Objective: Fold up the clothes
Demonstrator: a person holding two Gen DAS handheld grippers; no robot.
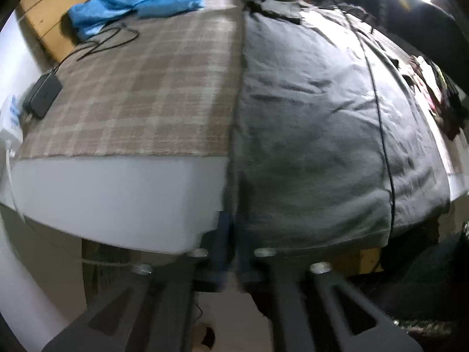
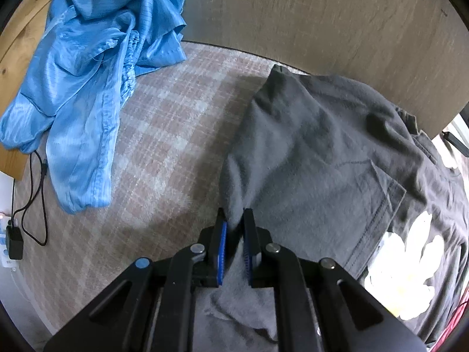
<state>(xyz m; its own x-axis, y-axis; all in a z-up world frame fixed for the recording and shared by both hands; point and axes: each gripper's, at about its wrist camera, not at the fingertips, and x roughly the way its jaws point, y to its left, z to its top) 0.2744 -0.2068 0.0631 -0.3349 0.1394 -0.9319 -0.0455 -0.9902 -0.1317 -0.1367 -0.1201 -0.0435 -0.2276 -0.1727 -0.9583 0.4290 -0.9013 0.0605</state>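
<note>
Left wrist view: your left gripper [image 1: 233, 252] has its jaws clamped together on the near edge of the grey fleece garment [image 1: 307, 135], which lies along the bed's right side over the plaid brown blanket [image 1: 140, 96]. Right wrist view: a shiny blue garment [image 2: 85, 94] lies at the far left corner, and your right gripper [image 2: 234, 220] pinches a grey fleece fold.

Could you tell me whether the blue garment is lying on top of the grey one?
No, the blue garment lies apart from the grey garment.
</note>
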